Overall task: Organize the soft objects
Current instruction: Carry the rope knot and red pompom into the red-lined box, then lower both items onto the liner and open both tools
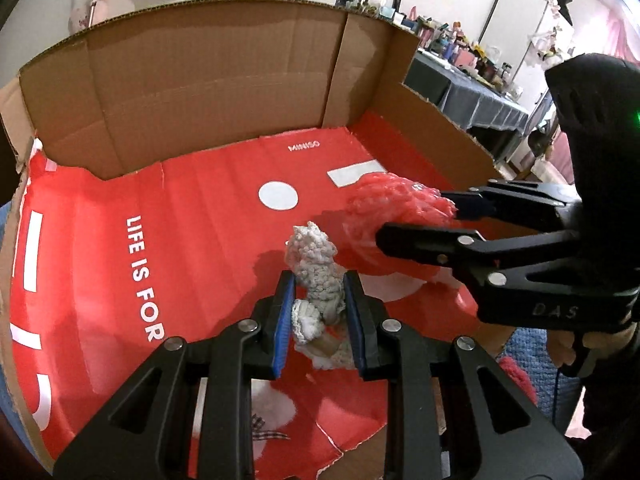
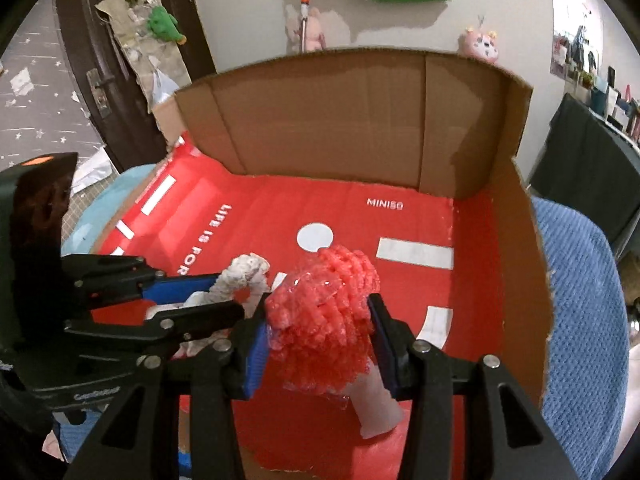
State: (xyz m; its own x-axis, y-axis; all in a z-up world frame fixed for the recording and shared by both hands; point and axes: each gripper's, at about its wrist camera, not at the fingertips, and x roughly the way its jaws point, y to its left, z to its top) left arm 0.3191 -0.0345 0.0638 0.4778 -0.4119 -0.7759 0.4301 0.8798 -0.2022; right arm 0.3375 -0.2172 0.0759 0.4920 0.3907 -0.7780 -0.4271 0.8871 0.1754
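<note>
Left wrist view: the cardboard box (image 1: 224, 92), red-floored, walled at the back and sides, lies mostly bare below both loads, so this looks like the placing step. The right gripper (image 2: 318, 324) clamps a red curly soft toy (image 2: 324, 316); the left gripper (image 1: 320, 312) pinches a grey knitted piece (image 1: 318, 268). Next, lower and release, clear of the walls.

The box (image 1: 224, 92) is showing brown walls and a red floor with white lettering and shapes. A grey-white knit toy (image 1: 318, 268) and a red curly toy (image 2: 324, 312) are sitting between blue pads (image 1: 283, 320); a blue textured blanket (image 2: 576, 300) is lying alongside.
</note>
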